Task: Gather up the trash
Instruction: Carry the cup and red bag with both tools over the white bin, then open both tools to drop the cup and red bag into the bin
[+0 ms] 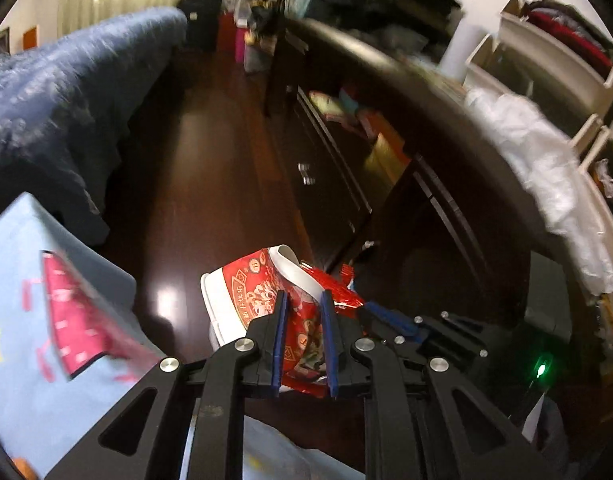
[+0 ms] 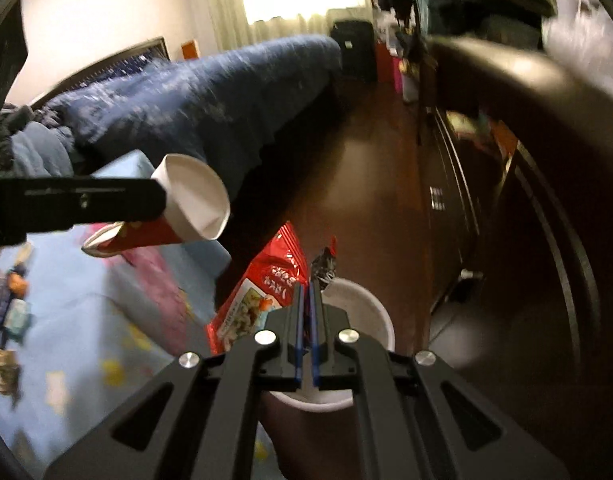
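My left tool (image 1: 302, 300) pinches a crushed red paper cup (image 1: 262, 292), held above the dark wood floor (image 1: 210, 152). My right tool (image 2: 306, 292), nearly closed, grips a red snack wrapper (image 2: 266, 280) beside a white cup (image 2: 366, 312).

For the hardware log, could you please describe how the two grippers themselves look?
Both match: the left gripper and right gripper have matte black angular linkage arms with triangular cutouts, round silver pivot pins, and straight black fingers lined with blue pads. No cables, sleeves or readable markings show.
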Tool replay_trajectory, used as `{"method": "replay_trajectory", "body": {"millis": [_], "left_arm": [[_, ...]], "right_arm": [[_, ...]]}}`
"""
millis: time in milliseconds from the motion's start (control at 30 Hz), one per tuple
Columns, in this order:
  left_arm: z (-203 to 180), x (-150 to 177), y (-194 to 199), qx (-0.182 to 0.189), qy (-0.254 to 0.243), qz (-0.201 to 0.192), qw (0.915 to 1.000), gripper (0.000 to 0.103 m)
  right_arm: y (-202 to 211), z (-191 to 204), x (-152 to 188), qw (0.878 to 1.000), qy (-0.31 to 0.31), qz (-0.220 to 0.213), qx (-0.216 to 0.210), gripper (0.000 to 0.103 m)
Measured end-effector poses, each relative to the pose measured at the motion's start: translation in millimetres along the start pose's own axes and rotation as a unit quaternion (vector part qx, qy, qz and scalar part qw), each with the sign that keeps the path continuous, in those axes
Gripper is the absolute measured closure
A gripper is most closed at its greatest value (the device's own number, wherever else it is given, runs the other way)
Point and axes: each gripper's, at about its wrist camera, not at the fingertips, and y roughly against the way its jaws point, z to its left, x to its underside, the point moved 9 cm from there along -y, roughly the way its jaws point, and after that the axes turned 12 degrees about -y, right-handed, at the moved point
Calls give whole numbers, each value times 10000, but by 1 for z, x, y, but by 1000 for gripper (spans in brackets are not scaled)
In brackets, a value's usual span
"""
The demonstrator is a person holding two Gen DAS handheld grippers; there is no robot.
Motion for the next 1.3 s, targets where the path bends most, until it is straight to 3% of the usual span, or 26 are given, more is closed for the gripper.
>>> {"method": "replay_trajectory", "body": {"millis": [200,433,767,833,867,900,967,1000,1033,1100,1200,1300], "left_arm": [[13,-1,-69,199,275,642,9974,87],[20,6,-132,504,779,1262,9877,87],[23,20,-162,297,974,1659,9809,85],[29,23,-165,240,1169,1727,9777,74],[32,24,-166,198,1261,1746,9763,51],[36,24,-165,127,1315,1723,9761,32],[44,21,-158,-200,1326,1592,9781,16],[47,19,-156,-298,1327,1537,9787,9],[49,18,-154,-349,1342,1478,9792,8],[50,17,-153,-326,1401,1466,9787,5],[52,17,-152,-283,1511,1426,9778,5],[53,14,-149,-275,1578,1352,9778,4]], "right_arm": [[-54,-25,23,9989,-286,314,196,98],[-101,-51,47,9959,-526,612,406,98],[-130,-62,70,9932,-646,862,439,96],[-133,-62,70,9933,-666,849,404,91],[-135,-62,70,9933,-665,868,365,89],[-135,-62,71,9933,-664,890,328,84],[-137,-60,72,9938,-644,881,212,66],[-136,-58,73,9943,-606,863,158,52],[-136,-54,74,9951,-519,831,97,38],[-134,-48,75,9959,-419,797,24,29],[-134,-42,77,9963,-360,783,-78,2],[-131,-37,76,9961,-308,822,-111,3]]}}
